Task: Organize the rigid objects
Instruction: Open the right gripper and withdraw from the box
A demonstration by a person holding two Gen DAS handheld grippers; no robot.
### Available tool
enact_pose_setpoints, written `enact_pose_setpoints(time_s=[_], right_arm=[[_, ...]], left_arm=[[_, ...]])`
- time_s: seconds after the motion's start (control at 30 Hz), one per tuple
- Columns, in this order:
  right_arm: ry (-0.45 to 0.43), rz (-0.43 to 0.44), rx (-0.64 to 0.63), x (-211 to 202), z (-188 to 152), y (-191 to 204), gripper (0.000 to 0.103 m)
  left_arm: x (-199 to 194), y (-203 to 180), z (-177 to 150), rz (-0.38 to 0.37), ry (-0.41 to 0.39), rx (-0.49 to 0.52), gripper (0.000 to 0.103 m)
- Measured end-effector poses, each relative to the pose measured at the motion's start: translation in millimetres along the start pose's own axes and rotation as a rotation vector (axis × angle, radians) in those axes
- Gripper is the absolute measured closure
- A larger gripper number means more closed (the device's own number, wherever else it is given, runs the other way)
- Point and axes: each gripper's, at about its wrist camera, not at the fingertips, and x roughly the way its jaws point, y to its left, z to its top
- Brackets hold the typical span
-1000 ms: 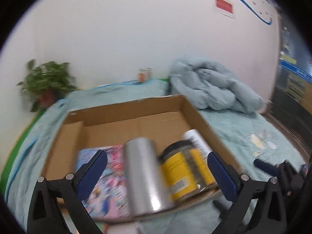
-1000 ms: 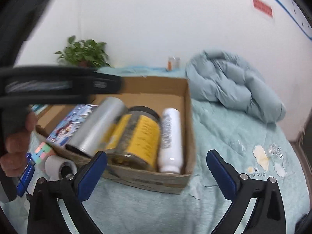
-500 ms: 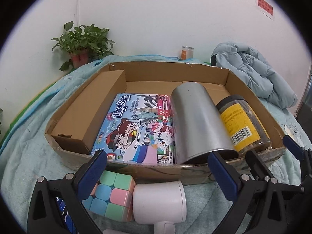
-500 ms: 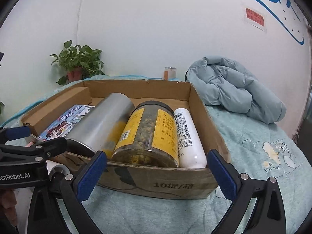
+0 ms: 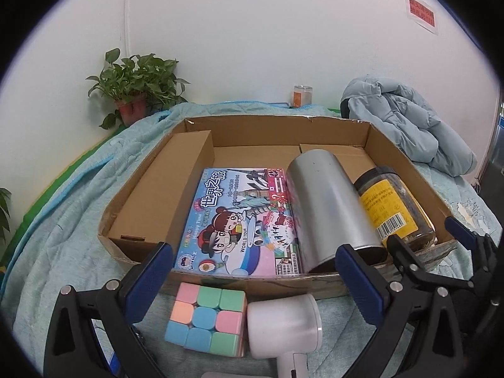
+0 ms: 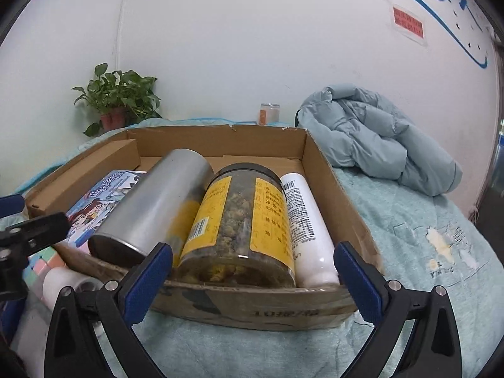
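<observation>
1. Since half a second ago, hardly anything is seen to have moved: both views are framed as before, and the cardboard box is kept just ahead of both tongs.
2. The left tongs are held spread and empty, low over a pastel puzzle cube and a white handheld device, which lie touching side by side on the bed against the box's near wall.
3. The right tongs are likewise spread, with nothing pinched, before the near wall, where "10" and some print are read.
4. Inside the box, a colourful game box marked "WORLD TOUR" and "Happy Time" is laid flat beside a plain carton.
5. To its right, a silver canister, a yellow-labelled jar with a barcode, and a white bottle with small print are laid on their sides, packed together.
6. The bed is covered by a teal quilt; a blue padded jacket is heaped on it.
7. A potted plant, a small orange-labelled jar and a red notice are seen along the white wall.
</observation>
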Motion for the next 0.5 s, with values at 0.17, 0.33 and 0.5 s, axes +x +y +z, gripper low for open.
enact_pose_setpoints(time_s=[0.17, 0.33, 0.5], right_arm=[[-0.001, 0.007, 0.001, 3.9, 1.5, 0.0, 0.0], [0.0, 0.006, 0.001, 4.9, 2.0, 0.2, 0.0], [0.0, 0.006, 0.001, 4.0, 1.8, 0.6, 0.0]], left_arm=[[-3.4, 11.3, 4.4, -0.003, 0.014, -0.014, 0.0], [-8.6, 25.6, 9.4, 0.008, 0.029, -0.011, 0.0], [-16.7, 38.1, 19.6, 0.039, 0.03, 0.015, 0.0]])
